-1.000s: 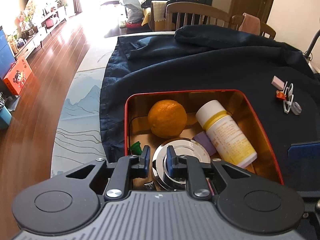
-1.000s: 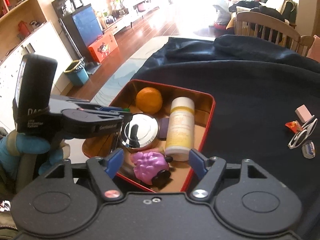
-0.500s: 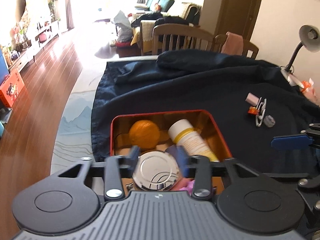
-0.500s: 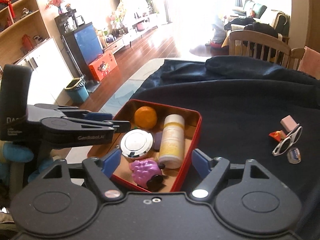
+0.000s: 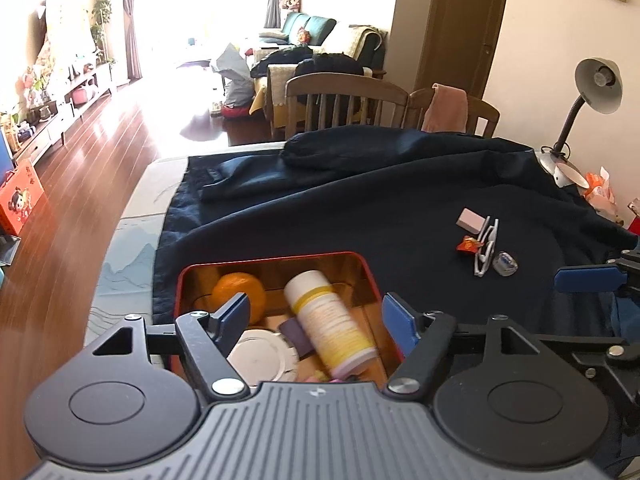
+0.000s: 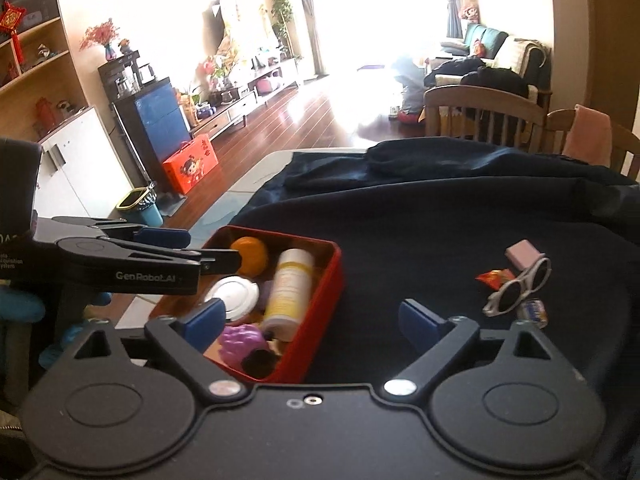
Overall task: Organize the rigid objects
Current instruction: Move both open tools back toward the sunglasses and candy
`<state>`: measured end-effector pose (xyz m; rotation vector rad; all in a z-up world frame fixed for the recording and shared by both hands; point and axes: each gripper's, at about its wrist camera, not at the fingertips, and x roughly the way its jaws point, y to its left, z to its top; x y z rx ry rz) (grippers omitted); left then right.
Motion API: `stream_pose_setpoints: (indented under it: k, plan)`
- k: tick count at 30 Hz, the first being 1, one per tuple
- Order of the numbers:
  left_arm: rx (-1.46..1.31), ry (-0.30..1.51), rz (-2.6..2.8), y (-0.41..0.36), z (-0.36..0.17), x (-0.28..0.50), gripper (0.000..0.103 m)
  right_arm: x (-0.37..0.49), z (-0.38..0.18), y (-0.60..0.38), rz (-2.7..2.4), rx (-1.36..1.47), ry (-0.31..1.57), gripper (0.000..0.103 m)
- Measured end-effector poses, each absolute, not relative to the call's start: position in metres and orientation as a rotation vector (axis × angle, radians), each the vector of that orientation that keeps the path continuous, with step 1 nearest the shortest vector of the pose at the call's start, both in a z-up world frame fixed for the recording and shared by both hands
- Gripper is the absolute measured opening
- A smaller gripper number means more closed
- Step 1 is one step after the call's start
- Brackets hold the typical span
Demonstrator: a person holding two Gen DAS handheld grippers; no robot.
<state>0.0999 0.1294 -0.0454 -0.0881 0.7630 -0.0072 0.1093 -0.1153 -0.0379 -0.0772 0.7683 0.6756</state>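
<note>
Desk (image 5: 132, 208) draped with a dark navy cloth (image 5: 380, 208), its pale patterned top exposed along the near-left edge. A red tin box (image 6: 324, 292) with a gold interior sits at the cloth's near-left corner and holds an orange (image 5: 240, 294), a white bottle with a yellow label (image 5: 332, 324), a shiny round lid (image 5: 260, 354), a small purple block (image 5: 298, 334) and, in the right wrist view, a purple toy (image 6: 244, 342). Well apart on the cloth lie a pink eraser (image 5: 471, 221), a red wrapper (image 5: 469, 245), white-framed sunglasses (image 5: 486, 250) and a small clear item (image 5: 505, 264). Left tongs (image 5: 316, 316) hang above the box, jaws spread and just widened, nothing between the pads. Right tongs (image 6: 312, 320), also just widened and empty, straddle the box's right wall. Beyond the desk: wooden chairs (image 5: 344, 102), a gooseneck lamp (image 5: 592, 92), glossy wood floor (image 5: 60, 208), a green sofa (image 5: 308, 26) and a sunlit window.
</note>
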Motion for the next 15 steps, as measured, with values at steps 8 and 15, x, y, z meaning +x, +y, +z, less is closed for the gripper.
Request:
stream_pose_setpoints:
  k: [8, 15]
  plan:
    - [-0.082, 0.760, -0.015, 0.092, -0.046, 0.115, 0.081, 0.121, -0.044, -0.161, 0.639, -0.068, 0.752, 0.103]
    - [-0.096, 0.765, -0.038, 0.057, -0.046, 0.138, 0.084, 0.139, -0.052, -0.200, 0.615, -0.072, 0.760, 0.103]
